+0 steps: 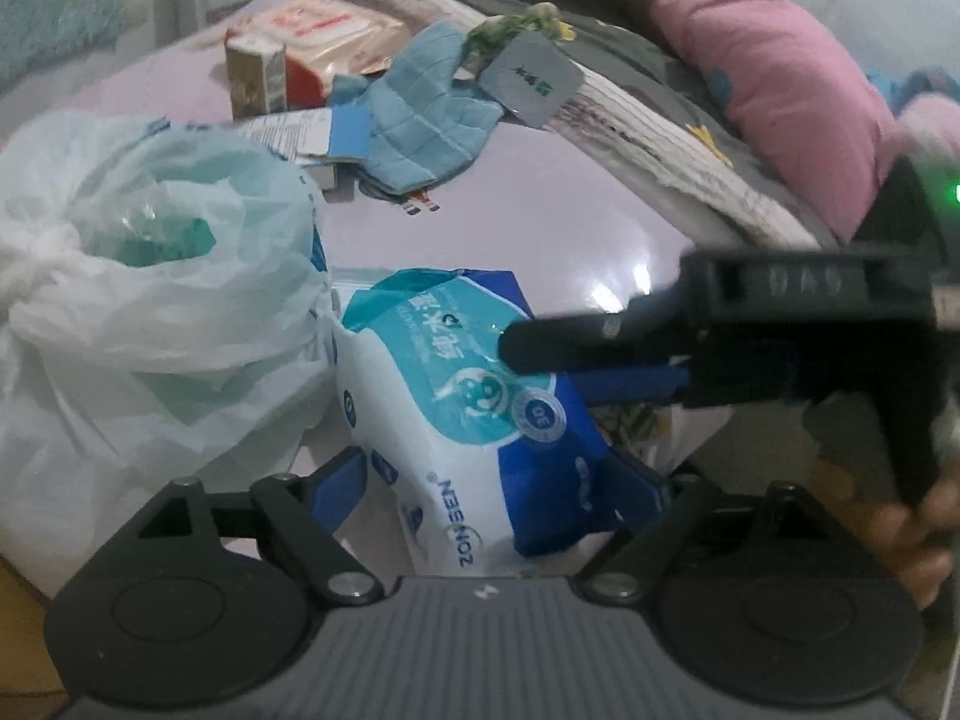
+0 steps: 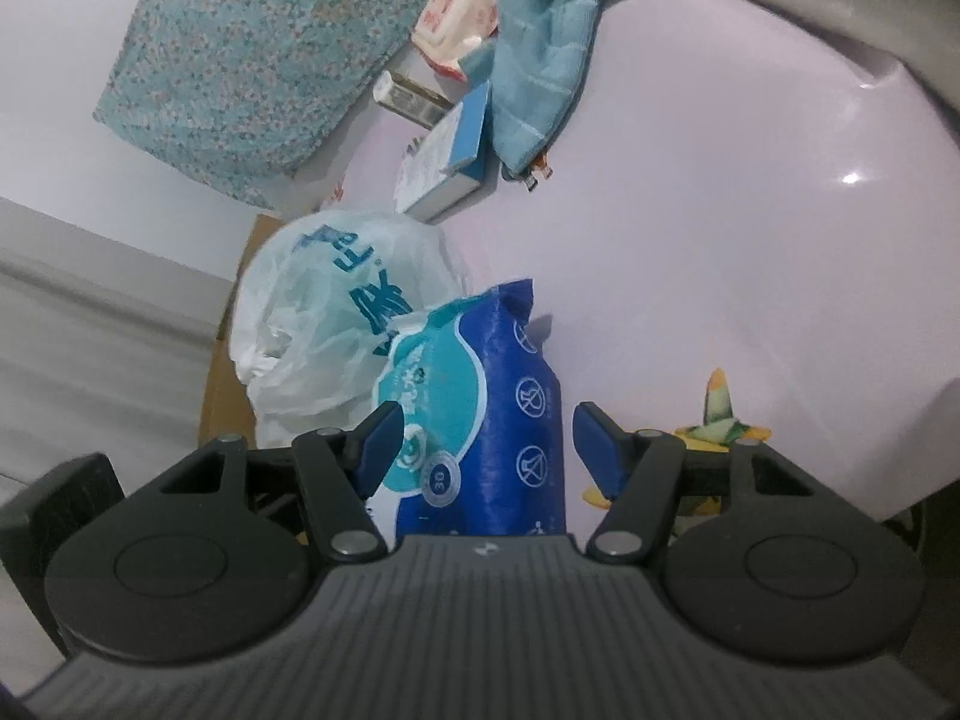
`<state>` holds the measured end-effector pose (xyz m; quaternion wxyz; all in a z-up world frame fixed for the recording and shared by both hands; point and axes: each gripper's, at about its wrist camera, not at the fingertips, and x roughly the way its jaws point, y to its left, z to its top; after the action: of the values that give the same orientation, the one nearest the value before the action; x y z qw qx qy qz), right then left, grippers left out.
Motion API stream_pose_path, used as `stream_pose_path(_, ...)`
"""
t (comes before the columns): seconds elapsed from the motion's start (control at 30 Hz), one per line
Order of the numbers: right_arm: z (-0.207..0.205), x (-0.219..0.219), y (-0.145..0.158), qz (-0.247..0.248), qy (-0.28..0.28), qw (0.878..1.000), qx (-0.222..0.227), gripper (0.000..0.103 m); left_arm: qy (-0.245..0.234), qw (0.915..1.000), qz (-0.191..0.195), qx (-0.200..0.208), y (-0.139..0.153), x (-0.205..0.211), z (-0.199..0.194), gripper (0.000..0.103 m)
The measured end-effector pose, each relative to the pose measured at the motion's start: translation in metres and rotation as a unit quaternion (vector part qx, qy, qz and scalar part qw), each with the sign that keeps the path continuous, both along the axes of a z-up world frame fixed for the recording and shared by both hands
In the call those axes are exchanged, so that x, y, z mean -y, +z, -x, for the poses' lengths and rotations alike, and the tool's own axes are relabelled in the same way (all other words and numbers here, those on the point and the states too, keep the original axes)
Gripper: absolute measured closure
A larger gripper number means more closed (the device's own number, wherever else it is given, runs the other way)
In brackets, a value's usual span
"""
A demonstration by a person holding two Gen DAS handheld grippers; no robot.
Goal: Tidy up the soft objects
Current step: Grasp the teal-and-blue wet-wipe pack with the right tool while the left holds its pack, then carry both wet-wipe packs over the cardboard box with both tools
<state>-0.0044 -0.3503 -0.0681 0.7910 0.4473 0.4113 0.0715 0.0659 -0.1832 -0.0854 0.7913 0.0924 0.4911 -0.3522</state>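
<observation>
Near edge of glossy lilac tabletop (image 1: 540, 198): blue-and-white soft wipes pack (image 1: 474, 420) upright, leaning on white plastic bag (image 1: 150, 312) at left. Left gripper (image 1: 498, 480) jaws apart, straddling pack, likely released. Right gripper (image 2: 486, 438): left pad touching pack, right pad clear, steadying only.

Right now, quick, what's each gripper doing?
Left gripper: open, pack between its fingers, not pressed.
Right gripper: open around the same pack, small gap at one finger.

I read ZONESEN upside down on the blue-and-white wipes pack (image 1: 480, 420), the number 30 on its round seal, large teal characters on the plastic bag (image 2: 336, 324) unreadable
</observation>
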Motion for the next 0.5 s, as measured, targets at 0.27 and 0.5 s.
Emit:
stream_pose_path(0.27,-0.015,-0.007,-0.007,-0.006,0.017,1.0,0.003,0.045,0.013,0.9999,0.01,-0.003,-0.006,0.005,-0.011,0.015)
stream_pose_path(0.5,-0.004,-0.011,-0.007,-0.023,0.01,1.0,0.005,0.053,0.003,0.9992,0.029,0.027,0.006,0.005,-0.002,0.023)
